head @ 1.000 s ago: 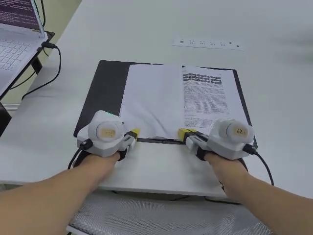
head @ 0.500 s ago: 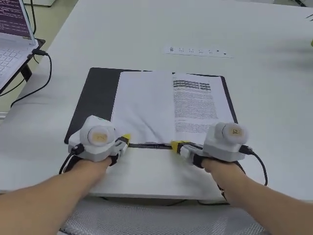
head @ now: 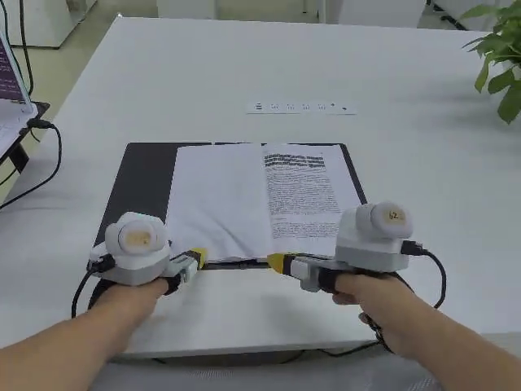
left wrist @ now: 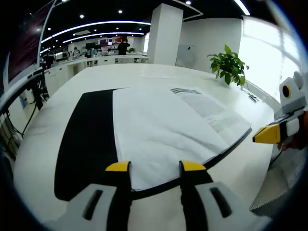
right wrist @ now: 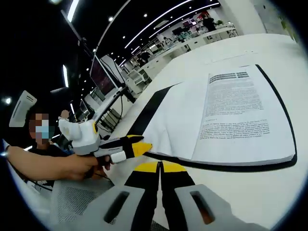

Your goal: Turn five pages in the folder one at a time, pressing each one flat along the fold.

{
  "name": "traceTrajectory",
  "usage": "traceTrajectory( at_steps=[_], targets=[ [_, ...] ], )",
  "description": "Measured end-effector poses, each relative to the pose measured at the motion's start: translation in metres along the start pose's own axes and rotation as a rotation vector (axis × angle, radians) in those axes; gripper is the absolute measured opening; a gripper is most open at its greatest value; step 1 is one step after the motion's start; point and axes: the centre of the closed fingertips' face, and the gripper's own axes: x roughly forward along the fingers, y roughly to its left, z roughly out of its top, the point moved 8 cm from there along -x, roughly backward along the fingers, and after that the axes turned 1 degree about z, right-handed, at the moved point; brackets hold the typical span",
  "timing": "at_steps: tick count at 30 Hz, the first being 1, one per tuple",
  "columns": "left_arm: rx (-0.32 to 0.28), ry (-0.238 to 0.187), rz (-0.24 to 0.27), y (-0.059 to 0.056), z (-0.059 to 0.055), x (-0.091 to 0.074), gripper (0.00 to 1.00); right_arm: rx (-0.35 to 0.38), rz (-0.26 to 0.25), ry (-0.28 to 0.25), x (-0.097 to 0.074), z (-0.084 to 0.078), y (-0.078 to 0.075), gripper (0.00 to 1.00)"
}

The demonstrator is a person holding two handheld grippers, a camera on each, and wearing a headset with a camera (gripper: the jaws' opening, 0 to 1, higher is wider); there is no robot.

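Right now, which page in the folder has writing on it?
The right-hand page, covered in printed text with a dark heading. The left-hand page beside it is blank white.

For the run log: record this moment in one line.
folder: open on table | left page: blank | right page: printed | left claw: open, at near edge | right claw: shut, at near edge

The round sticker (head: 395, 216) on top of the right gripper (head: 277, 262) says "62". The printed page (head: 299, 194), at 10 o'clock from the sticker, has words too small to read.
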Motion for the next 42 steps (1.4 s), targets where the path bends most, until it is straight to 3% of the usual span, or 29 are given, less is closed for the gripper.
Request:
traceTrajectory(
  at_steps=[3,6,8,9,11,12,13,17,22,25,28,32,37,42],
  targets=[
    [-0.07,0.056,-0.037,-0.005,0.003,-0.007,0.37,0.015,-0.015,-0.045,-0.014,0.008,0.002,0.0],
    [-0.106,0.066,-0.09,-0.015,0.009,-0.02,0.28,0.03,-0.054,-0.033,-0.029,0.011,0.002,0.0],
    [-0.127,0.039,-0.115,-0.024,0.017,-0.033,0.28,0.01,-0.07,-0.053,-0.039,0.015,0.001,0.01],
    [-0.148,0.001,-0.142,-0.03,0.023,-0.041,0.31,0.01,-0.08,-0.072,-0.046,0.017,0.001,0.02],
    [-0.167,0.0,-0.151,-0.035,0.027,-0.053,0.35,0.029,-0.091,-0.092,-0.054,0.02,-0.001,0.05],
    [-0.186,-0.037,-0.155,-0.039,0.033,-0.061,0.36,0.028,-0.098,-0.103,-0.059,0.021,-0.002,0.08],
    [-0.173,-0.072,-0.153,-0.04,0.037,-0.066,0.38,0.028,-0.109,-0.112,-0.063,0.023,-0.004,0.1],
    [-0.125,-0.105,-0.114,-0.044,0.046,-0.086,0.49,-0.016,-0.194,-0.152,-0.084,0.029,-0.009,0.26],
    [-0.105,-0.115,-0.056,-0.042,0.05,-0.098,0.64,-0.03,-0.264,-0.216,-0.106,0.04,-0.023,0.43],
    [-0.112,-0.147,-0.016,-0.04,0.054,-0.104,0.8,-0.044,-0.293,-0.261,-0.116,0.045,-0.025,0.54],
    [-0.12,-0.167,-0.002,-0.039,0.056,-0.108,0.97,-0.053,-0.327,-0.273,-0.122,0.049,-0.027,0.69],
    [-0.116,-0.177,0.016,-0.038,0.058,-0.113,0.99,-0.094,-0.378,-0.288,-0.129,0.053,-0.033,0.84],
    [-0.081,-0.176,0.051,-0.033,0.057,-0.121,0.99,-0.197,-0.439,-0.255,-0.131,0.053,-0.036,0.98],
    [-0.065,-0.149,0.078,-0.028,0.055,-0.129,0.99,-0.26,-0.449,-0.246,-0.129,0.053,-0.035,1.0]
  ],
)
